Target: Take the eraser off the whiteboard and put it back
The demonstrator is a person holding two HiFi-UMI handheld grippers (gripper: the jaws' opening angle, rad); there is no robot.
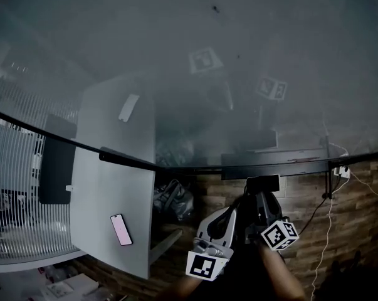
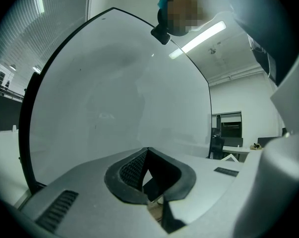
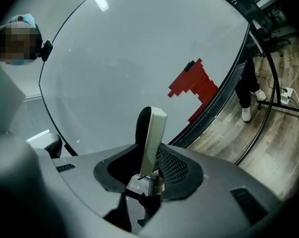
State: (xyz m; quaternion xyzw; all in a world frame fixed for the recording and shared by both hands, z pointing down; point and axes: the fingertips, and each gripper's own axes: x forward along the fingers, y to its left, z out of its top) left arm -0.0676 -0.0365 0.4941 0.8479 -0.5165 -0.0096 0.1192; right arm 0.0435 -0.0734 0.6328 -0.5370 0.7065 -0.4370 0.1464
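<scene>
The eraser [image 3: 153, 133] is gripped upright between the jaws of the right gripper [image 3: 150, 155], with the whiteboard [image 3: 139, 58] ahead, and should be pressed felt-side flat against it before release; the left gripper [image 2: 148, 155] is closed, empty.

The whiteboard [image 1: 176, 42] stands straight ahead of me. The counter [image 1: 107, 193] sits to my left, with a phone [image 1: 121, 229] on its near end. A bag [image 1: 173, 200] lies between the counter and my tools, below the board's lower edge. My left tool [image 2: 148, 155] is left of the right tool [image 3: 151, 162]. The eraser [image 3: 153, 133] stands upright between the right tool's jaws, with the board behind it.
</scene>
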